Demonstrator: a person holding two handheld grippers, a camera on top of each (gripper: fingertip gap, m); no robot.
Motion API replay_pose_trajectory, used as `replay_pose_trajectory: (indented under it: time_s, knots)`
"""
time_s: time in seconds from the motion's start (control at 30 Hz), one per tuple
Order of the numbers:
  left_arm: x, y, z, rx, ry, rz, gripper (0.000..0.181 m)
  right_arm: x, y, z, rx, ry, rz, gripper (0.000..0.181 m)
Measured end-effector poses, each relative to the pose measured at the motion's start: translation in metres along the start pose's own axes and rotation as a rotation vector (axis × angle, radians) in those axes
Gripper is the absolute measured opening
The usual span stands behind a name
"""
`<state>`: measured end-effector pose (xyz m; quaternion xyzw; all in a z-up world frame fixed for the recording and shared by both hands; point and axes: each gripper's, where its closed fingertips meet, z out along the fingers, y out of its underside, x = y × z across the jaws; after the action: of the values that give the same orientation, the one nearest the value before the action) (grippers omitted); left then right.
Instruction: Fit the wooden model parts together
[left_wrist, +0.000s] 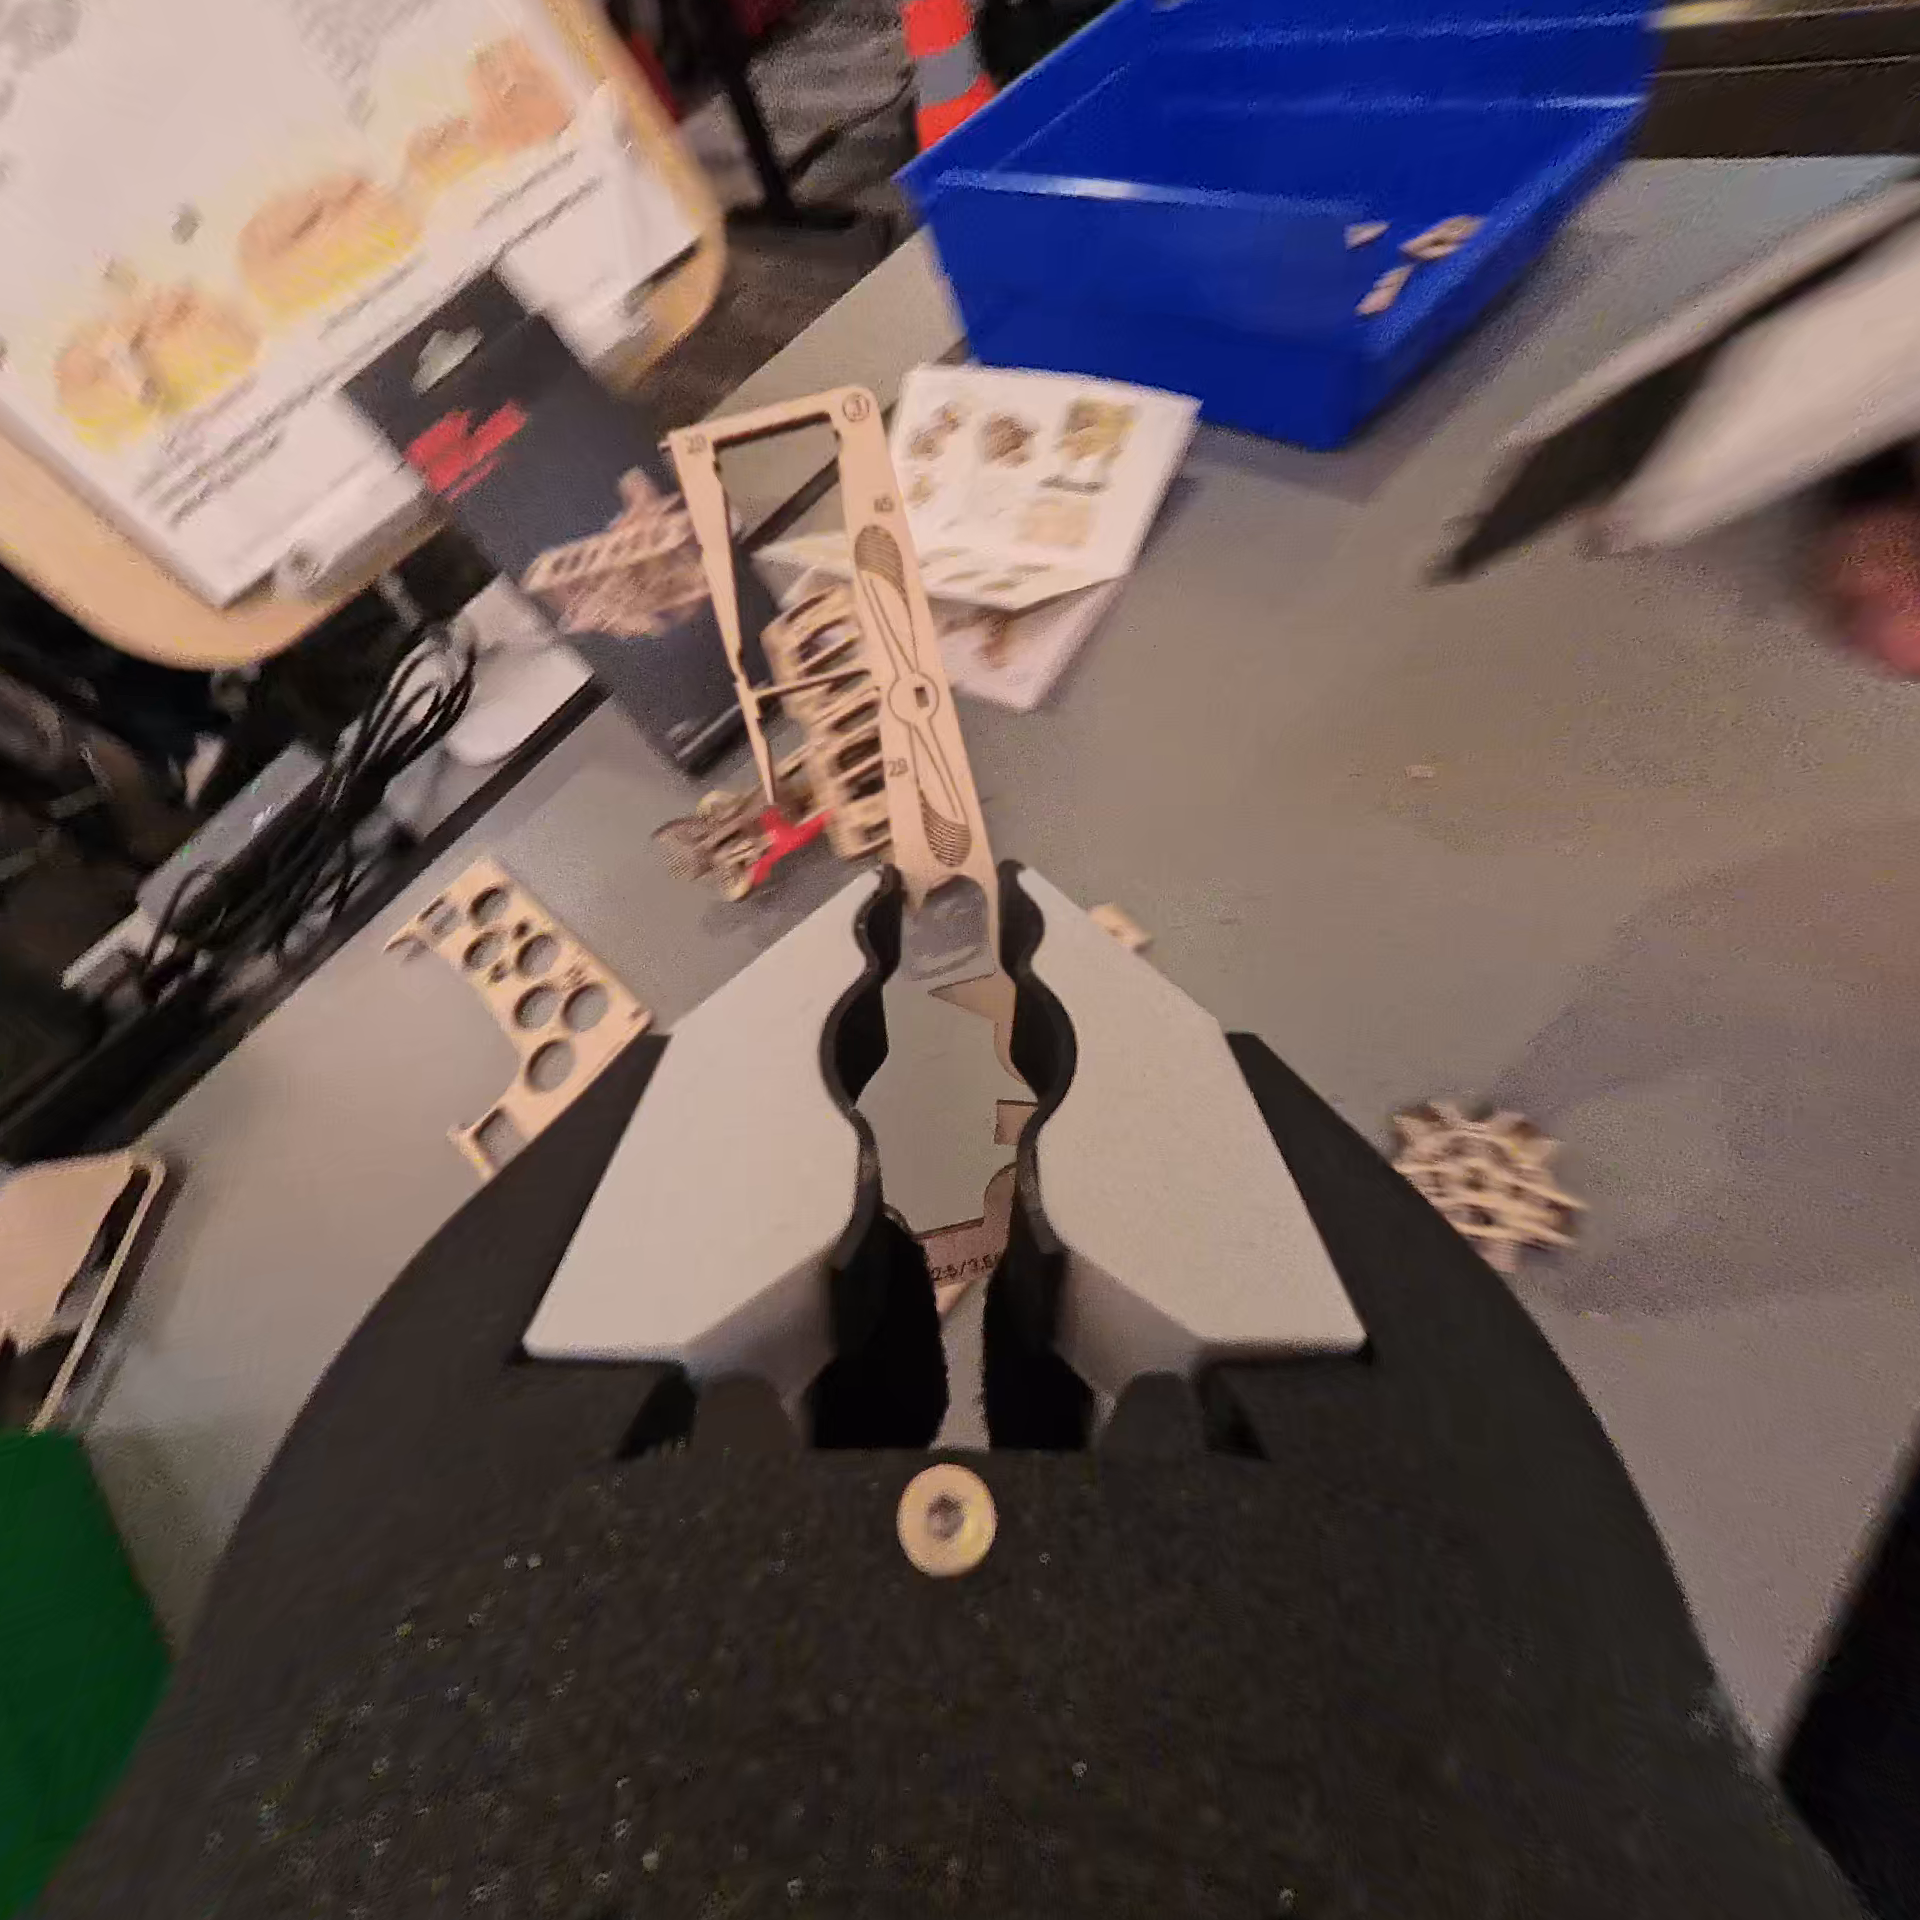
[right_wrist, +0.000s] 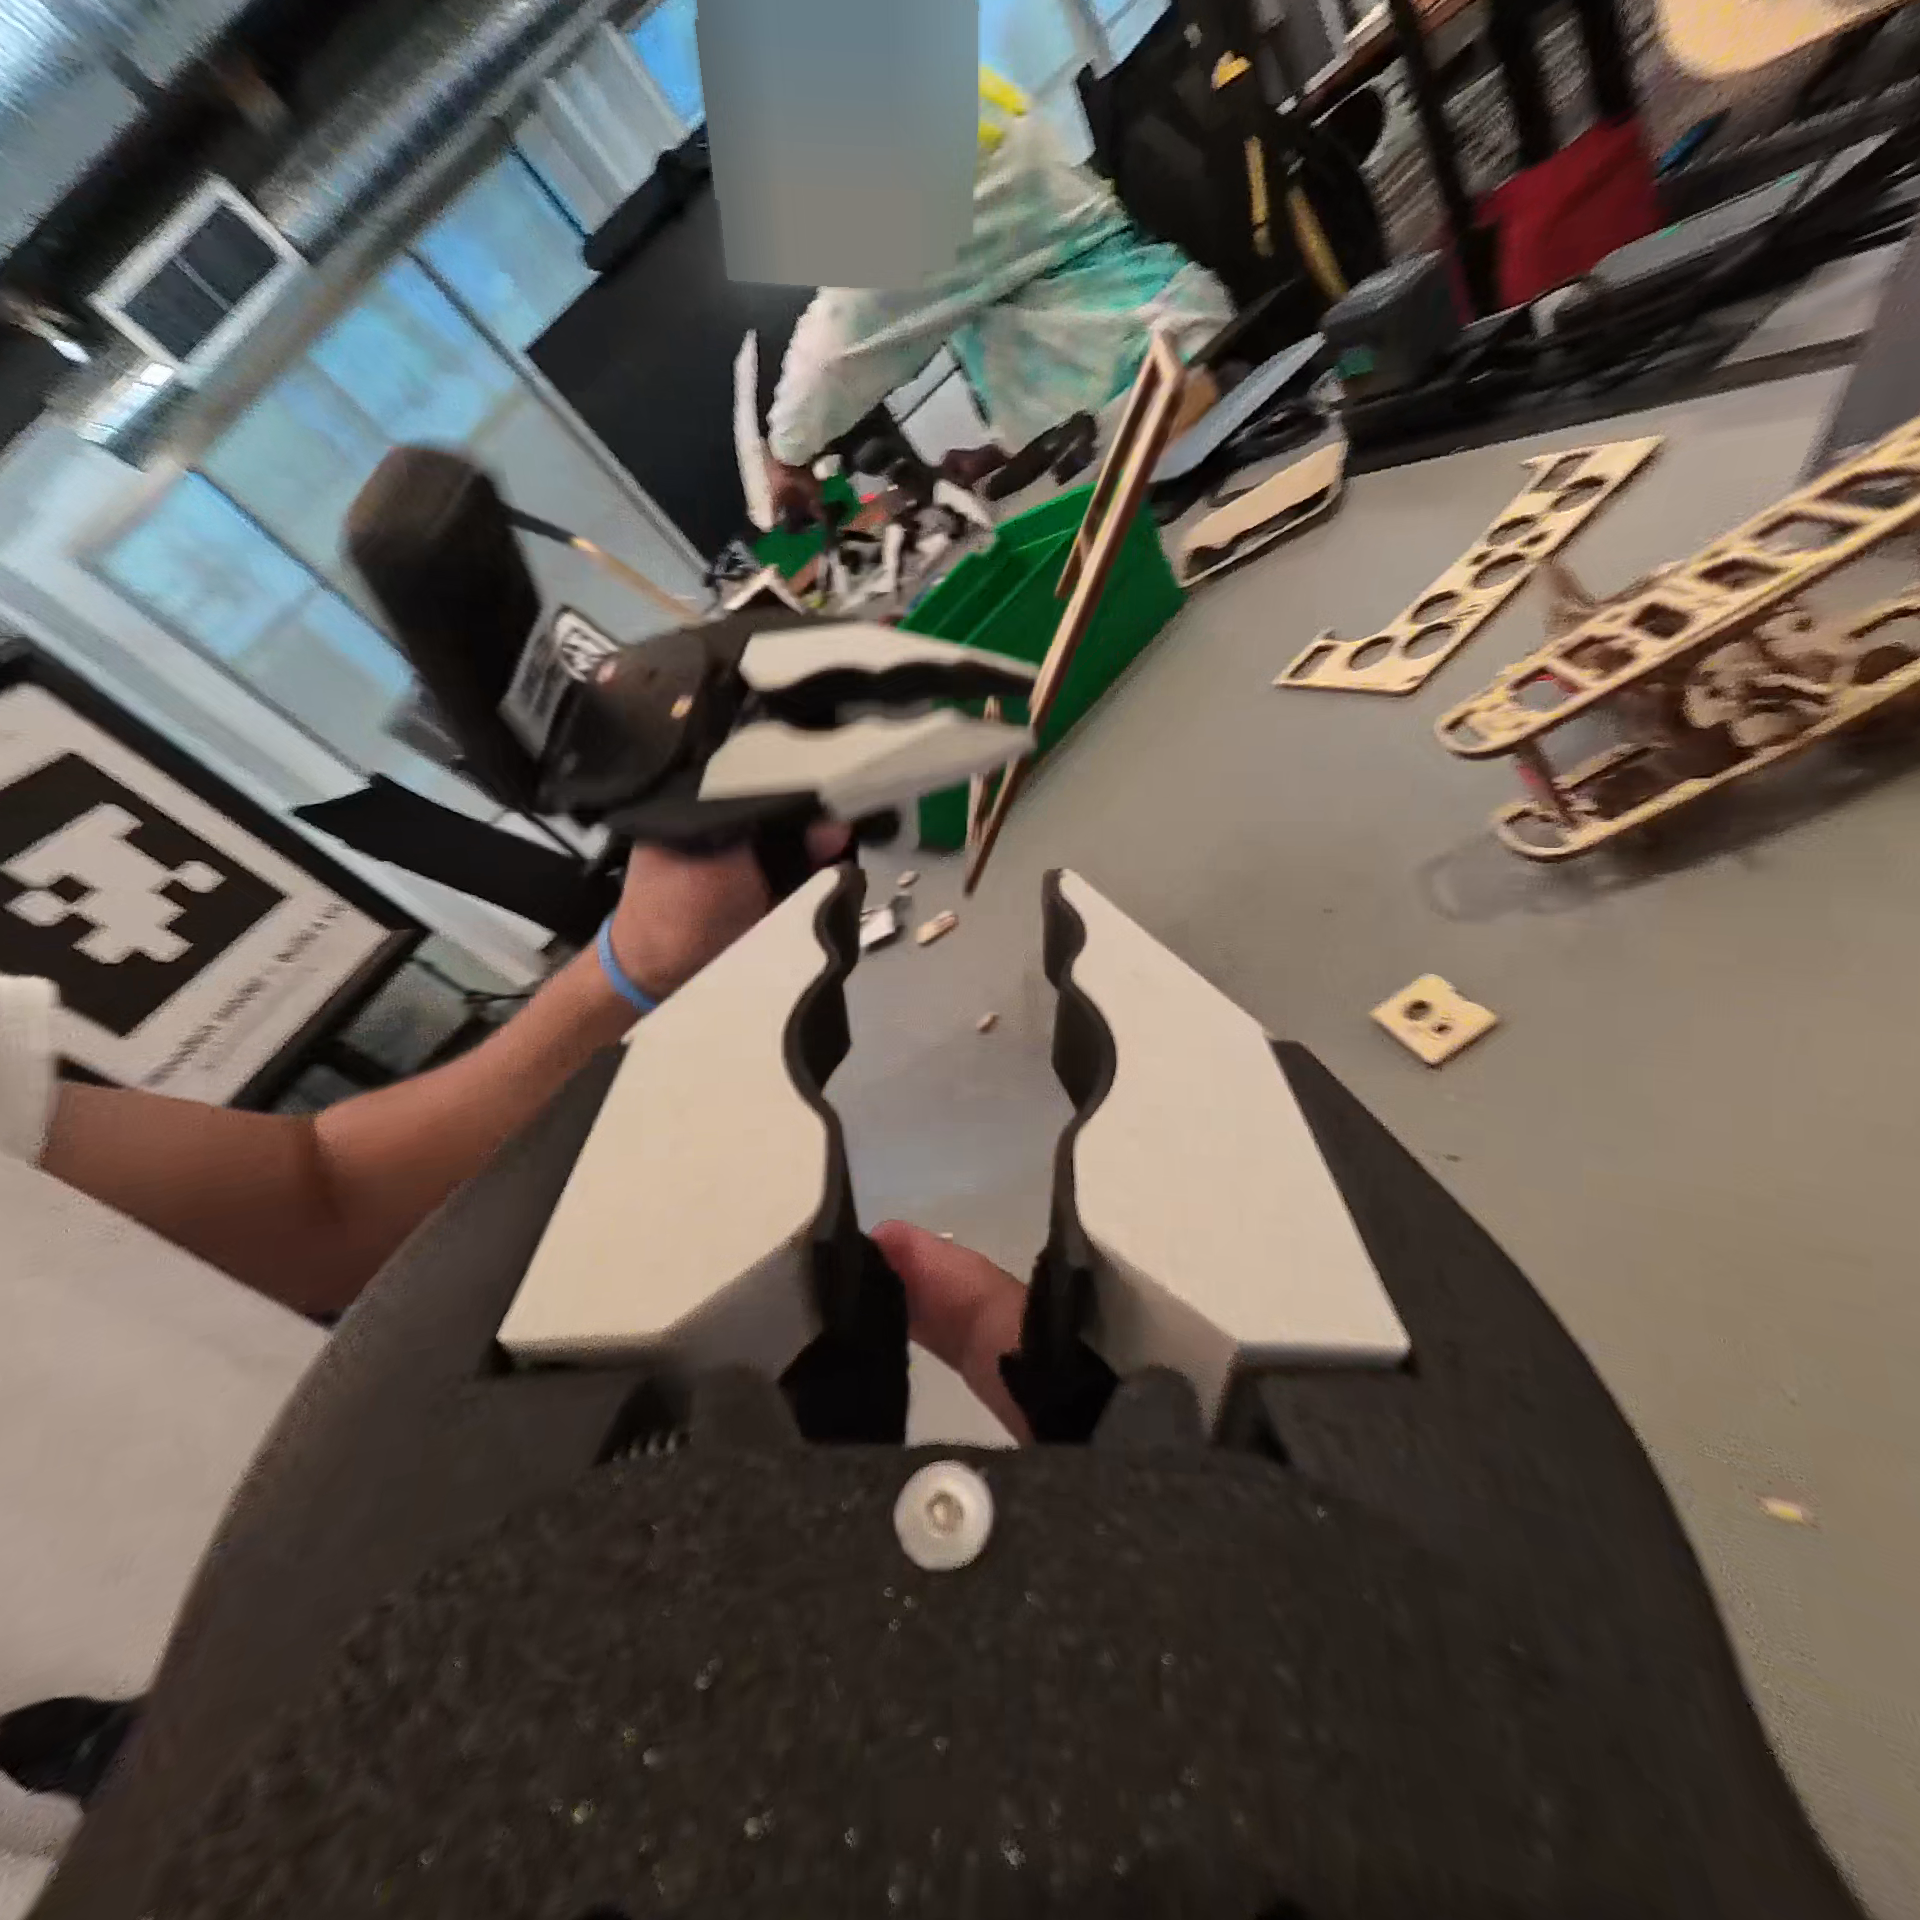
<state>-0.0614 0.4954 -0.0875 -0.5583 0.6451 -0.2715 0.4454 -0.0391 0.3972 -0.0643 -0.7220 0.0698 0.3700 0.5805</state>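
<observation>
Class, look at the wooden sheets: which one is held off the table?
The narrow propeller sheet, clamped upright in the left tool; the holed sheet lies flat.

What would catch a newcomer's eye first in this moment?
The left gripper, shut on a thin wooden sheet with a propeller still uncut in it, held upright above the grey table. Behind the sheet stands a half-built wooden plane; a blue bin sits at the table's far end. The right gripper is open and empty.
</observation>
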Motion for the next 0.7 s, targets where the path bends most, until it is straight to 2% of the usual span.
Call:
replay_pose_trajectory:
  time_s: [0.1, 0.2, 0.27, 0.3, 0.37, 0.47, 0.57, 0.63, 0.7]
  knots:
    - [0.059, -0.014, -0.014, 0.040, 0.033, 0.140, 0.016, -0.008, 0.009, 0.006, -0.068, -0.086, 0.069, 0.034]
    - [0.100, -0.017, -0.017, 0.064, 0.088, 0.173, 0.015, -0.009, 0.016, 0.000, -0.071, -0.099, 0.121, 0.032]
    - [0.117, -0.016, -0.017, 0.073, 0.101, 0.194, 0.016, -0.003, 0.022, -0.007, -0.065, -0.058, 0.126, 0.027]
    - [0.124, -0.016, -0.016, 0.075, 0.108, 0.197, 0.016, -0.002, 0.025, -0.012, -0.064, -0.052, 0.130, 0.013]
    - [0.134, -0.015, -0.014, 0.068, 0.134, 0.163, 0.016, -0.001, 0.025, -0.021, -0.044, -0.048, 0.128, 0.003]
    - [0.148, -0.008, -0.012, 0.032, 0.210, 0.069, 0.014, 0.000, 0.039, -0.032, -0.110, -0.013, 0.074, 0.002]
    - [0.156, -0.002, -0.017, 0.021, 0.287, -0.045, 0.049, -0.001, 0.043, -0.045, -0.117, 0.022, 0.018, 0.001]
    - [0.152, -0.001, -0.023, 0.044, 0.279, -0.079, 0.061, 0.002, 0.043, -0.058, -0.112, 0.064, -0.004, 0.002]
    - [0.140, -0.003, -0.032, 0.092, 0.224, -0.079, 0.062, 0.009, 0.033, -0.078, -0.025, 0.106, -0.032, 0.002]
